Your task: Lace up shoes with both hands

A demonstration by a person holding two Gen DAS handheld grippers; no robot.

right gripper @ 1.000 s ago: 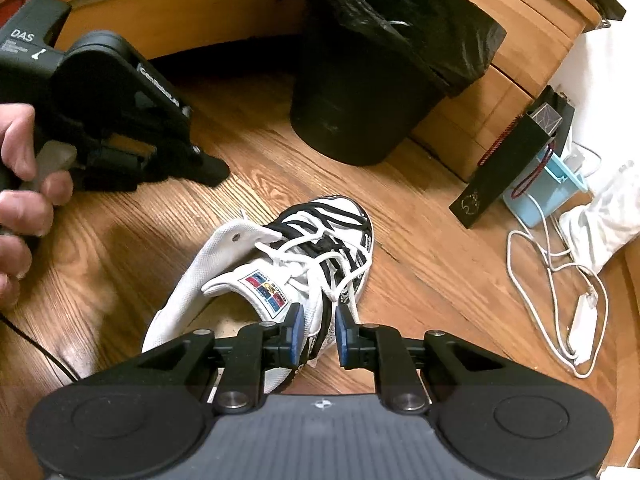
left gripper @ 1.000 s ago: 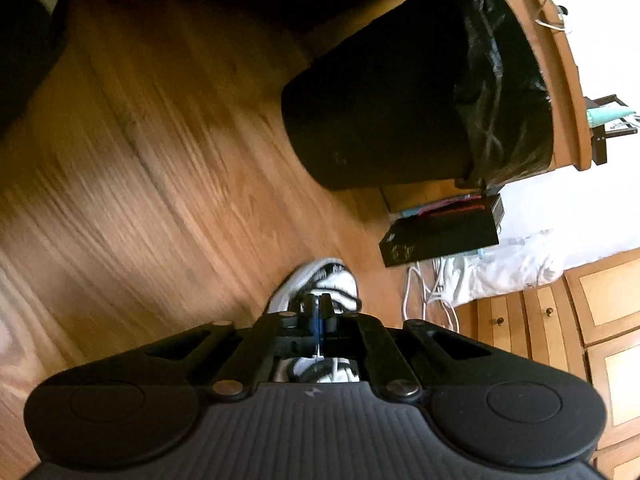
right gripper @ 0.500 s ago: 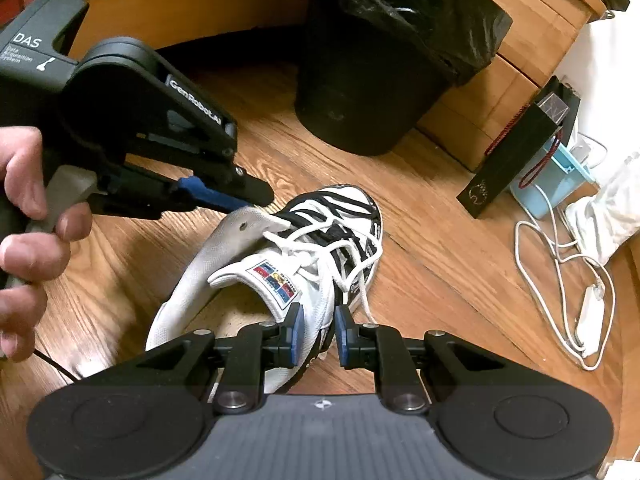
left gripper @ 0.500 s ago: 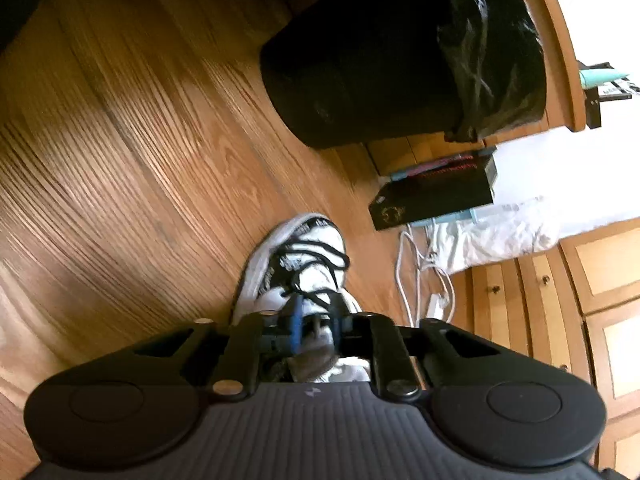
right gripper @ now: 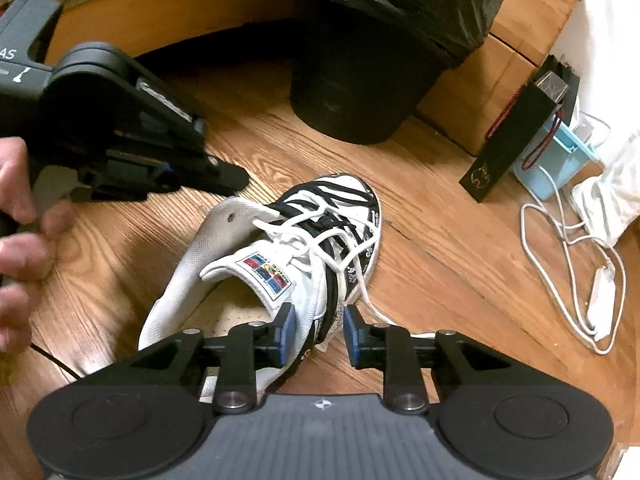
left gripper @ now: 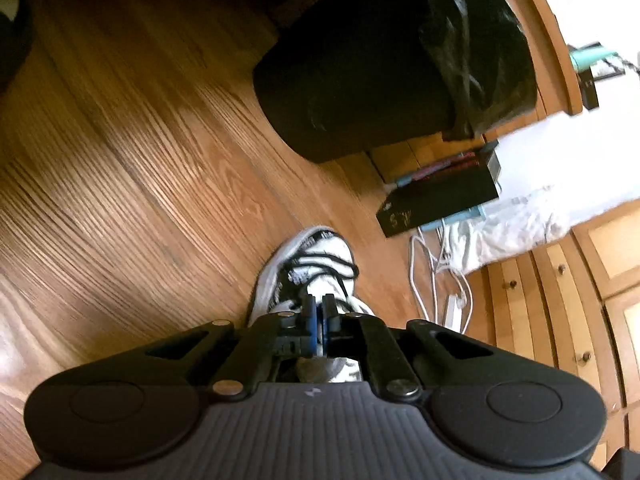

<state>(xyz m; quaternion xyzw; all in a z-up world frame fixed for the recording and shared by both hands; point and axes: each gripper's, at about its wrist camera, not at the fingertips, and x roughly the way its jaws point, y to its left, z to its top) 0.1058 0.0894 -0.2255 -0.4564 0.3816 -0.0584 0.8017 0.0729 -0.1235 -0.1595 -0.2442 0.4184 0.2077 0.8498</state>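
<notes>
Overall light: warm indoor light; the wooden floor glows orange-brown.
Brightest area: white wall at the right of the left wrist view, blown out.
Darkest area: black bin and the recess behind it, upper centre, detail lost.
Shadows: soft shadow under the left hand-held gripper beside the shoe.
Blur: the hand at the left edge is smeared.
Distortion: fisheye bends floorboards and cabinets near the edges.
</notes>
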